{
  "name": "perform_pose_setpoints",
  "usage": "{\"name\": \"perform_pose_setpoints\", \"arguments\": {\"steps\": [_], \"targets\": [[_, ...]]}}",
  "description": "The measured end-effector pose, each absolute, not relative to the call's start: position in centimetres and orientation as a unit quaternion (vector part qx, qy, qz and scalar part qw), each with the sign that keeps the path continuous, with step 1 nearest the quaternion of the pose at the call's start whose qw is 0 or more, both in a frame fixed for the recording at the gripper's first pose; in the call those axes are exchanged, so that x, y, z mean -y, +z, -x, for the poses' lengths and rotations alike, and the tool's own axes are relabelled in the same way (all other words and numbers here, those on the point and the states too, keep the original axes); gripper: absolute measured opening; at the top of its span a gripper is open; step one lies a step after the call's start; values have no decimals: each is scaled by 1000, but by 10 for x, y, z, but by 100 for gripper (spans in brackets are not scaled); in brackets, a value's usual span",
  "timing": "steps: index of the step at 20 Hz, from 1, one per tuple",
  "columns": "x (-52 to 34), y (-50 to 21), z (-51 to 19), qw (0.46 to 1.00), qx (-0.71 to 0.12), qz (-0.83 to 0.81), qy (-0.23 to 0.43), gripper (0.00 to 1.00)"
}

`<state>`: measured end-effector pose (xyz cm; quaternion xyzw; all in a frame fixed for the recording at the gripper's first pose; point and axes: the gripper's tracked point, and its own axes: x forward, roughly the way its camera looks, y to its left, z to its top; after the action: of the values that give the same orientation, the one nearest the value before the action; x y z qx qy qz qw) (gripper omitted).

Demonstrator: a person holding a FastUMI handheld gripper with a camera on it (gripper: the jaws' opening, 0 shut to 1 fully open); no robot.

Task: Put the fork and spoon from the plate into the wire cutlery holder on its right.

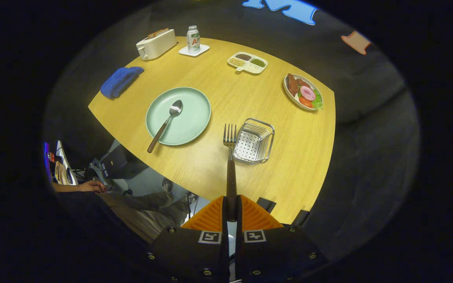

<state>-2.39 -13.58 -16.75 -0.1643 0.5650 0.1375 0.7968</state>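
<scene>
Above the wooden table (218, 98), the gripper (231, 214) pinches the fork (230, 157) by its handle, both fingers pressed on it
Fork tines point forward, seen just beside the near left corner of the wire cutlery holder (255, 141), which sits to the right of the green plate (193, 118); the spoon (165, 124) lies on that plate, bowl up on it and handle reaching over its near rim. Farther off stand a toaster (156, 43), a can (193, 38) on a coaster, a blue cloth (121, 80), a divided dish (247, 63) and a plate of food (303, 91)
</scene>
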Motion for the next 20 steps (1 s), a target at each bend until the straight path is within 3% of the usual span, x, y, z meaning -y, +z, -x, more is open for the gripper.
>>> {"name": "perform_pose_setpoints", "arguments": {"steps": [20], "targets": [[168, -214, -25, 745, -643, 145, 102, 7]]}}
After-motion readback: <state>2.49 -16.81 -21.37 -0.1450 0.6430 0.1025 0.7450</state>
